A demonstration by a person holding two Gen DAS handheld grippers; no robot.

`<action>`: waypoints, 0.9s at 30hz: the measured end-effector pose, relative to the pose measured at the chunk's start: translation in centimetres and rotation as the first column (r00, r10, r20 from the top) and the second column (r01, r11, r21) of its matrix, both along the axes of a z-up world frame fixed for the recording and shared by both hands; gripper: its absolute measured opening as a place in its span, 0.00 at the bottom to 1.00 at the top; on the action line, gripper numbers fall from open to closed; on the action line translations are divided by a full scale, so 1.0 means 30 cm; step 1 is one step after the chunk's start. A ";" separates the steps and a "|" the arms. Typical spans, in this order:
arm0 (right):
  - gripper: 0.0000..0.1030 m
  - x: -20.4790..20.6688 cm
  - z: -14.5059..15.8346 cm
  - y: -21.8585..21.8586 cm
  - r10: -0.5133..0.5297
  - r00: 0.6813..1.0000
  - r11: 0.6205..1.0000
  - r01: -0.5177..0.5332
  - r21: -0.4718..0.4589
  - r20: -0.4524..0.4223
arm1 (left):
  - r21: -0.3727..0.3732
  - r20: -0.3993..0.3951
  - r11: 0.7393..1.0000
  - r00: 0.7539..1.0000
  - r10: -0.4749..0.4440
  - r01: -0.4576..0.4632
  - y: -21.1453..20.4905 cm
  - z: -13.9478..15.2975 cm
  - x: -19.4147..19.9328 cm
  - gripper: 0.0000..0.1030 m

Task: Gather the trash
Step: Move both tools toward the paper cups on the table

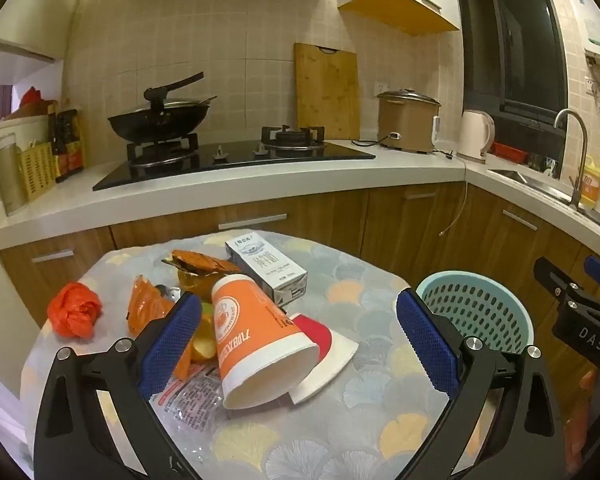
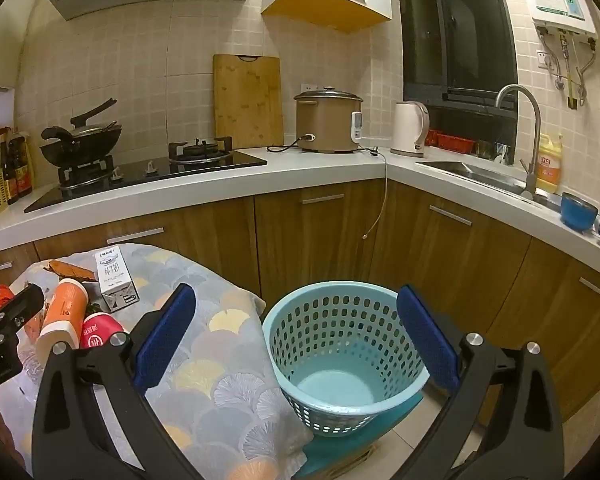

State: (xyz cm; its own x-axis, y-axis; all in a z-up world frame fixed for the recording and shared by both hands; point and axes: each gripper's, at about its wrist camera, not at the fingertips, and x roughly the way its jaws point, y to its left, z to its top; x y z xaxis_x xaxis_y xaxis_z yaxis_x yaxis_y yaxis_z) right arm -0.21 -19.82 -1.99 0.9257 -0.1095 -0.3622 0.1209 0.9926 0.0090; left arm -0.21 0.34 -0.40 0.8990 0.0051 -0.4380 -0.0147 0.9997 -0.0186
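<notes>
Left wrist view: "DAS" on the right tongs (image 1: 580, 300) body.

Right tool (image 2: 296, 336) gapes (nothing held) above the blue basket (image 2: 300, 360)

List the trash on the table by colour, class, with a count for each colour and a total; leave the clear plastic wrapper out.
Orange: 3, the paper cup, the torn wrapper, the lidded tub
Red: 2, the crumpled bag, the smaller cup
White and grey: 1, the milk carton
Total: 6
</notes>
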 end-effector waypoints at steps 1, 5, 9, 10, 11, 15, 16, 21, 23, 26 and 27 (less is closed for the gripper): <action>0.93 0.000 0.001 -0.001 0.002 1.000 1.000 -0.002 0.002 0.001 | -0.002 0.002 1.000 1.000 0.003 -0.003 0.003 0.000 0.000 0.92; 0.93 -0.001 -0.007 0.016 0.013 1.000 1.000 -0.013 -0.011 -0.001 | -0.029 -0.002 0.999 1.000 -0.024 0.024 0.010 -0.003 -0.008 0.92; 0.93 -0.011 -0.001 0.021 0.021 1.000 1.000 -0.021 -0.010 0.005 | -0.033 0.008 0.999 1.000 -0.016 0.016 0.012 0.001 -0.021 0.92; 0.93 -0.014 0.000 0.024 0.022 1.000 1.000 -0.021 -0.013 0.008 | -0.031 0.014 0.999 1.000 -0.011 0.011 0.012 0.002 -0.026 0.92; 0.93 -0.019 0.001 0.027 0.021 1.000 1.000 -0.021 -0.015 0.012 | -0.029 0.020 1.000 1.000 -0.006 0.007 0.011 0.003 -0.030 0.92; 0.93 -0.023 0.010 0.024 0.032 0.999 0.999 -0.032 -0.008 0.011 | -0.037 0.030 0.999 1.000 -0.003 0.004 0.019 0.011 -0.047 0.92; 0.93 -0.026 0.011 0.025 0.033 0.999 0.999 -0.033 -0.007 0.012 | -0.036 0.034 0.999 0.999 -0.002 0.003 0.019 0.012 -0.052 0.92; 0.93 -0.037 0.019 0.033 0.038 0.999 0.999 -0.038 -0.008 0.022 | -0.035 0.051 0.999 0.999 0.001 0.001 0.020 0.025 -0.074 0.92; 0.93 -0.044 0.023 0.035 0.041 0.999 0.999 -0.041 -0.009 0.023 | -0.034 0.058 0.999 0.998 0.004 -0.002 0.019 0.027 -0.083 0.92; 0.93 -0.051 0.028 0.041 0.044 0.999 0.999 -0.043 -0.012 0.027 | -0.037 0.064 0.999 0.998 0.004 -0.002 0.018 0.028 -0.094 0.92; 0.93 -0.053 0.029 0.042 0.044 0.999 0.999 -0.044 -0.011 0.028 | -0.038 0.065 0.999 0.998 0.004 -0.002 0.017 0.028 -0.097 0.92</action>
